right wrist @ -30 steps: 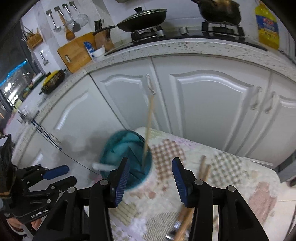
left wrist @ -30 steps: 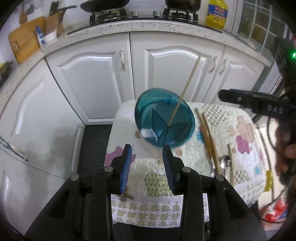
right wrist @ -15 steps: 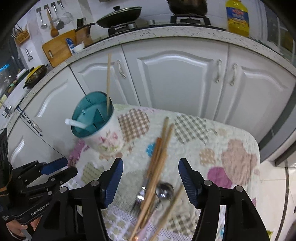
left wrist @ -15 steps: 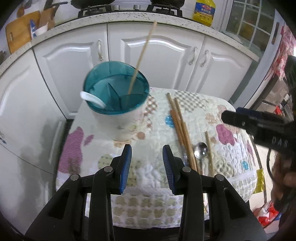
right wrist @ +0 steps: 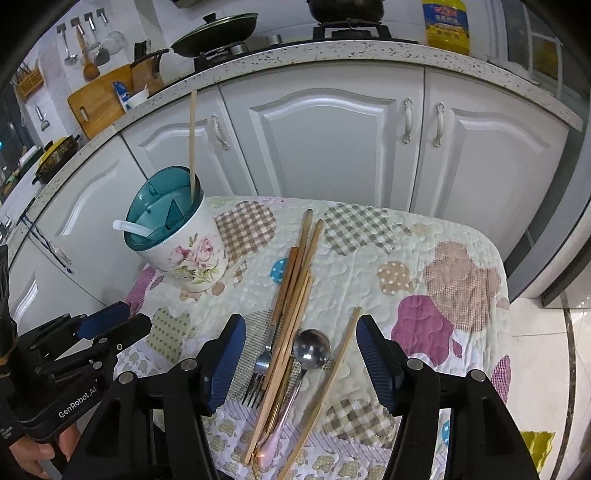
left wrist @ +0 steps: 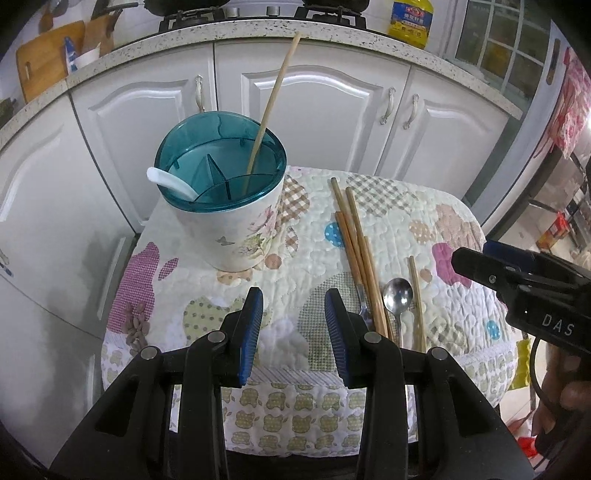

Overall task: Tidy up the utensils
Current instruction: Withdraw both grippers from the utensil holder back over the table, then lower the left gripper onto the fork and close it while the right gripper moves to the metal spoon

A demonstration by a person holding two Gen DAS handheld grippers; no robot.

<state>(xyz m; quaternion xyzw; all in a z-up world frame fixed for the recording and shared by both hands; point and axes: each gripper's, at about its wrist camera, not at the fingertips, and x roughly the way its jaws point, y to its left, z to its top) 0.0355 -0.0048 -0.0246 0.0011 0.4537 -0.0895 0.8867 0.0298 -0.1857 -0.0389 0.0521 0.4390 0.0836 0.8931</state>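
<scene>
Above chopsticks (right wrist: 291,291): right tongs (right wrist: 299,363) open (nothing gripped); left tongs (left wrist: 293,326) empty.

White cupboard doors (right wrist: 325,140) stand under a speckled stone counter (right wrist: 332,55) with a gas stove (left wrist: 258,14). A window (left wrist: 498,40) is at the right. The floor (right wrist: 546,369) is pale tile.

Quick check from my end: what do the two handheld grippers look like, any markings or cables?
Both are black plastic with ribbed blue pads. The left gripper reads "GenRobot.AI"; the right gripper shows "DAS" in white, with a black cable hanging below it.
</scene>
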